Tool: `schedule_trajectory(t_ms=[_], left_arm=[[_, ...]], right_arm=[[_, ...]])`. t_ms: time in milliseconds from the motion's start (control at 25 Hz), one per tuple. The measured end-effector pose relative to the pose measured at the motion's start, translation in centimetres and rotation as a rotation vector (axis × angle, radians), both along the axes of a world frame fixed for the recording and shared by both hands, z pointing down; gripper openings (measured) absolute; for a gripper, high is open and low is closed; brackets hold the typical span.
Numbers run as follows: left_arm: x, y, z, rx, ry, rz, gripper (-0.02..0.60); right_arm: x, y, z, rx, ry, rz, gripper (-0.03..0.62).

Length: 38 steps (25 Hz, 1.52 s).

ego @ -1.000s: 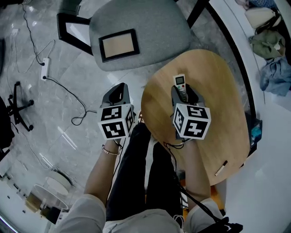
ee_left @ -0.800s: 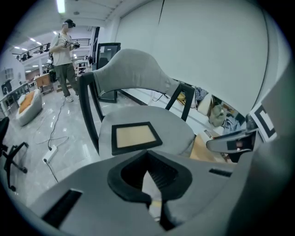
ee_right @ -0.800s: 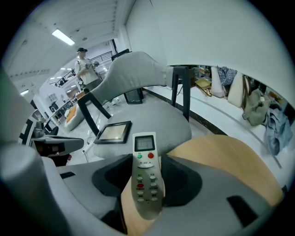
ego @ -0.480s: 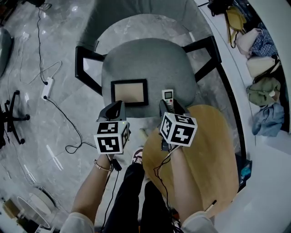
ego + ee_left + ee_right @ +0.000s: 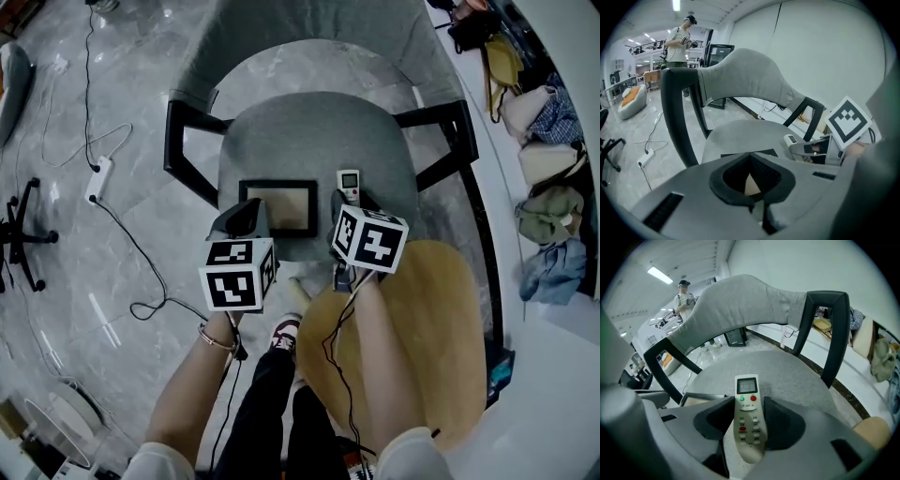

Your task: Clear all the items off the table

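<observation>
On the left, the left tool [image 5: 242,214] hangs over the front left corner of a black picture frame [image 5: 281,208] that lies flat on the seat of a grey chair [image 5: 309,131]. Its jaws are pressed together at the tips with nothing caught in them. In the left gripper view a tan patch shows through the small gap behind the tips; it is the frame's tan panel lying below. I can't tell whether the tool touches the frame.

Just to the right of the frame, the right tool [image 5: 349,204] is over the same seat, pinching a white remote control [image 5: 349,183] by its lower half. The remote sticks out ahead of the jaws, screen end forward and button face up, with its green and red buttons just clear of the pads. It lies roughly parallel to the frame's right edge and a little apart from it.

Further right and nearer the person, the round wooden surface [image 5: 431,319] sits under the right forearm, behind the tool.
</observation>
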State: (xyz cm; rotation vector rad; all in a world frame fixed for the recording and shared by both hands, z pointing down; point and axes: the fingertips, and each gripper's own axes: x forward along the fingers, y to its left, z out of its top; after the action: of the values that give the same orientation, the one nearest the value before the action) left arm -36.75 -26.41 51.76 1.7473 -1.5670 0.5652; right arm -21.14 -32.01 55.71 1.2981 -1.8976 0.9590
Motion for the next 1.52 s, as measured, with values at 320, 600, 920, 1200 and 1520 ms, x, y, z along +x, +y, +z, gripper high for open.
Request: schedule_trajectory(t_ms=[320, 600, 920, 1200, 1520], left_arm=[[-1.6, 1.1, 1.5, -0.025, -0.015, -0.011, 0.008], [-1.6, 1.9, 1.7, -0.032, -0.024, 0.000, 0.008], [-0.3, 2.3, 1.3, -0.029, -0.024, 0.018, 0.008], [0.1, 3.6, 0.7, -0.028, -0.012, 0.000, 0.008], [3.3, 8.3, 0.1, -0.054, -0.014, 0.046, 0.008]], right_arm=[[-0.9, -1.3, 1.4, -0.002, -0.011, 0.037, 0.210], [0.0, -1.1, 0.2, 0.022, -0.018, 0.043, 0.261], [0.5, -0.2, -0.9, 0.054, -0.019, 0.009, 0.261], [2.2, 1.8, -2.3, 0.099, 0.012, -0.016, 0.207], [5.5, 7.9, -5.0, 0.170, -0.008, 0.025, 0.095]])
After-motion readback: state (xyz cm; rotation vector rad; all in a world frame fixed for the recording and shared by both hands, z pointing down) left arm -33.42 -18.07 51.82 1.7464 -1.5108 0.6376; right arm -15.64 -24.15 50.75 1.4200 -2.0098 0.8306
